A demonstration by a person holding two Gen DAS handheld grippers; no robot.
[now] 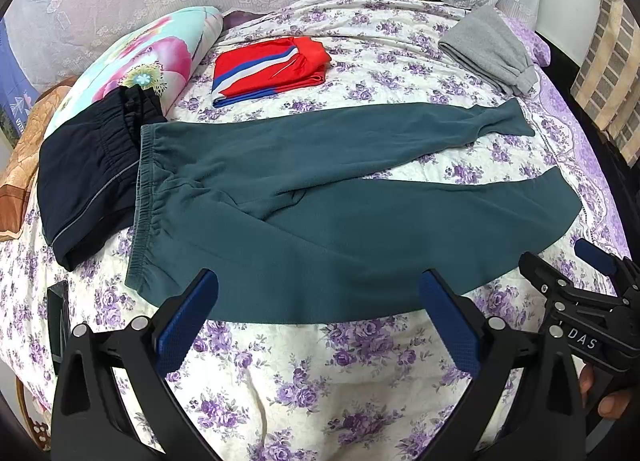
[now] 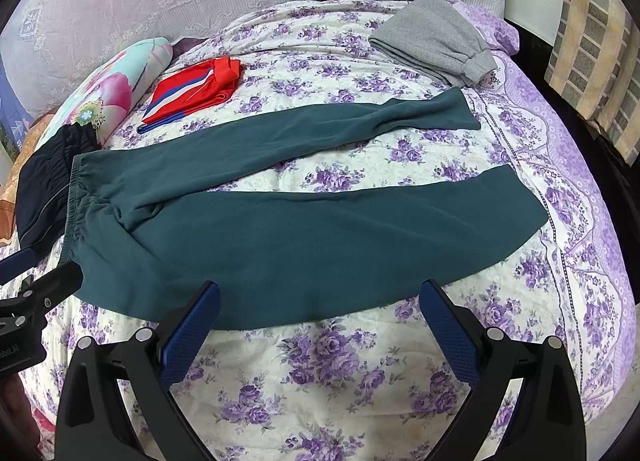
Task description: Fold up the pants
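While the teal pants [image 1: 320,197] are laid flat and unfolded across the floral bedspread [image 1: 320,381], waistband at the left, the left gripper [image 1: 318,289] and right gripper [image 2: 320,301] are held spread apart, empty, at the near edge of the lower leg.

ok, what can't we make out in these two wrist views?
- Navy pants: right wrist view, largely cut off by the left edge, partly under the teal pants waistband.
- Dark flat object: left wrist view, too dark and distorted to identify.
- Right gripper: left wrist view, cut off by the right edge.
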